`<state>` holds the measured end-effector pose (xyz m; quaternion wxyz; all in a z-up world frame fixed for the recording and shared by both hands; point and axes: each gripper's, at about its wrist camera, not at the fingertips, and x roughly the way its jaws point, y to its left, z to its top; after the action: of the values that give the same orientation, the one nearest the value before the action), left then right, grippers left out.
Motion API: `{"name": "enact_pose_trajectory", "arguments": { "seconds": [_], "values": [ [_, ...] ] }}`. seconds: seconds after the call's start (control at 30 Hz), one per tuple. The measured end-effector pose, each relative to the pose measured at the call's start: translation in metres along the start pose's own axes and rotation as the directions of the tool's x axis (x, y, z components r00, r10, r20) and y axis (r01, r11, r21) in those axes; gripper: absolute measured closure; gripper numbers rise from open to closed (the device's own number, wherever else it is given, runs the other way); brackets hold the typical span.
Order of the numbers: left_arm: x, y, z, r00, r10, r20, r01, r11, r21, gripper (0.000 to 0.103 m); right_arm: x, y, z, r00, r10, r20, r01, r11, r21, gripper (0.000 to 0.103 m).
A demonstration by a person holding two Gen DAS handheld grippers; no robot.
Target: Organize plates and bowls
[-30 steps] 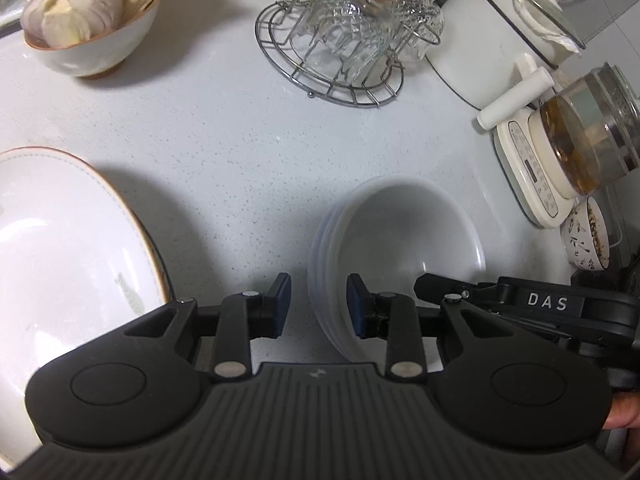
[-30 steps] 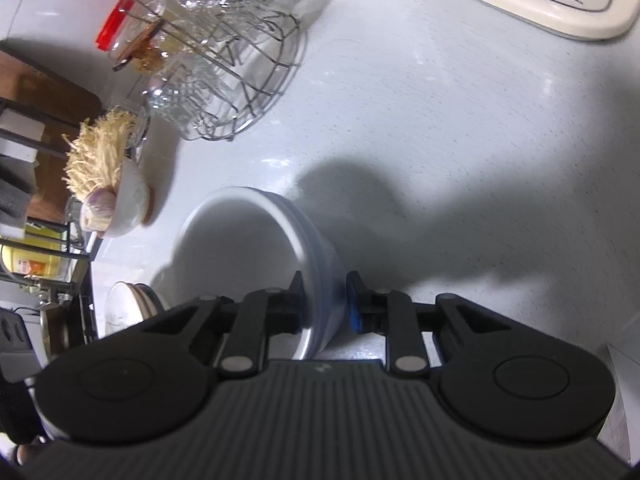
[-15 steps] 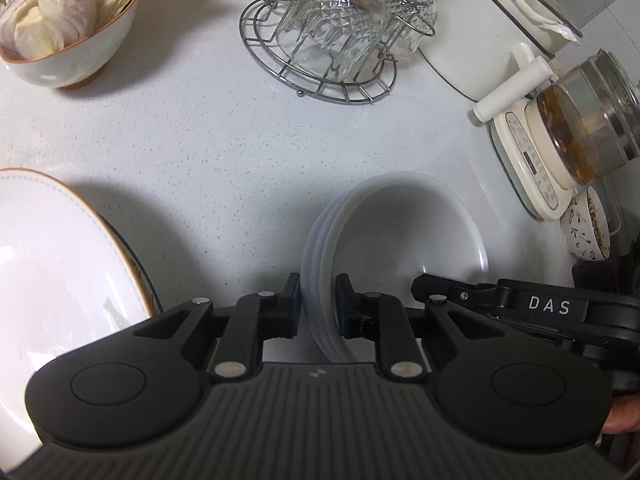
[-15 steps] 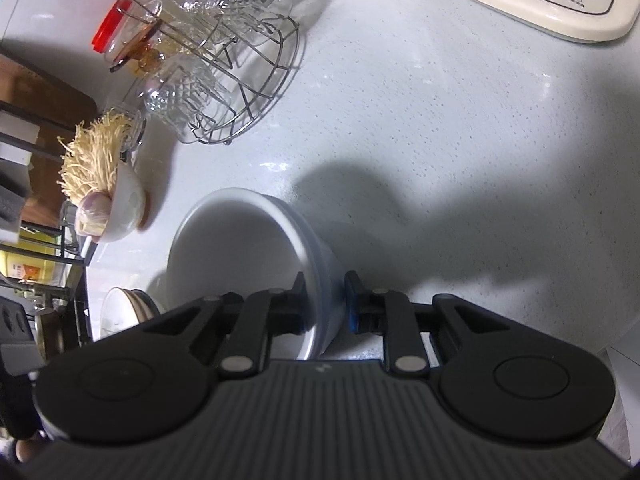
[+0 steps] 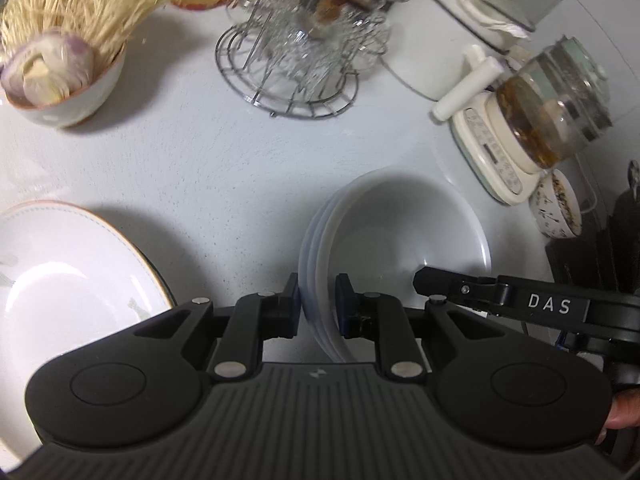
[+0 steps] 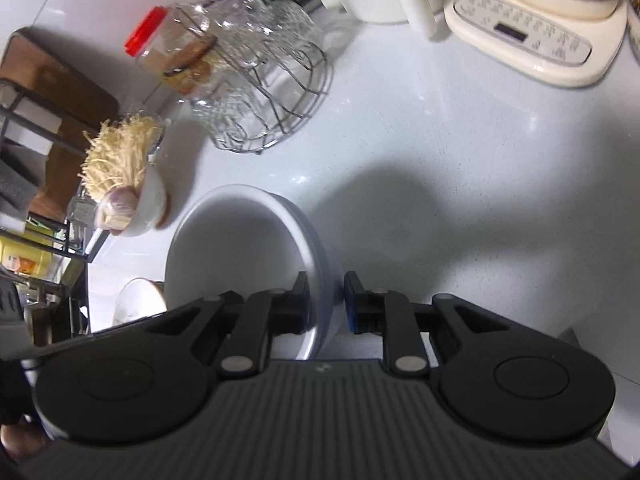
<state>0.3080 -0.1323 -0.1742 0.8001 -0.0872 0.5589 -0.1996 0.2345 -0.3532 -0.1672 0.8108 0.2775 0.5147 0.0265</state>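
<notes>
You have the stack of white bowls (image 5: 400,232) pinched from both sides — left gripper (image 5: 317,304) closed on its left rim, right gripper (image 6: 326,300) on the opposite rim — above the tabotop, plate (image 5: 72,280) lying left.

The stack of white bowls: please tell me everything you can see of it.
The stack of white bowls looks like smooth, glossy ceramic or plastic; several nested rims show on its left side. It is empty, and over the white counter. The left gripper clamps one rim, the right gripper the opposite one.
</notes>
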Motion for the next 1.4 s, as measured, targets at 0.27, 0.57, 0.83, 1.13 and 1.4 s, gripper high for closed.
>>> {"name": "enact_pose_trajectory", "arguments": {
  "seconds": [0.27,0.57,0.83,1.13,1.4],
  "values": [
    [-0.034,-0.012,0.004,0.999,-0.016,0.035,0.014,0.998,0.060,0.082,-0.031,0.018,-0.004,0.997,-0.001,0.075,0.001,1.000,-0.003,0.082],
    [-0.073,-0.018,-0.002,0.996,-0.029,0.090,0.020,0.995,0.100,0.082,-0.058,0.038,-0.014,0.991,0.020,0.136,-0.017,1.000,-0.021,0.082],
    [-0.105,-0.007,-0.010,0.990,-0.023,0.142,0.008,0.994,0.110,0.082,-0.070,0.060,-0.025,0.984,0.050,0.169,-0.039,0.997,-0.065,0.082],
    [-0.135,0.017,-0.019,0.978,-0.010,0.206,-0.007,0.996,0.084,0.082,-0.072,0.093,-0.031,0.979,0.091,0.184,-0.066,0.988,-0.138,0.082],
    [-0.157,0.047,-0.034,0.967,0.043,0.251,-0.046,0.999,0.008,0.082,-0.059,0.122,-0.039,0.979,0.147,0.143,-0.117,0.973,-0.199,0.082]
  ]
}}
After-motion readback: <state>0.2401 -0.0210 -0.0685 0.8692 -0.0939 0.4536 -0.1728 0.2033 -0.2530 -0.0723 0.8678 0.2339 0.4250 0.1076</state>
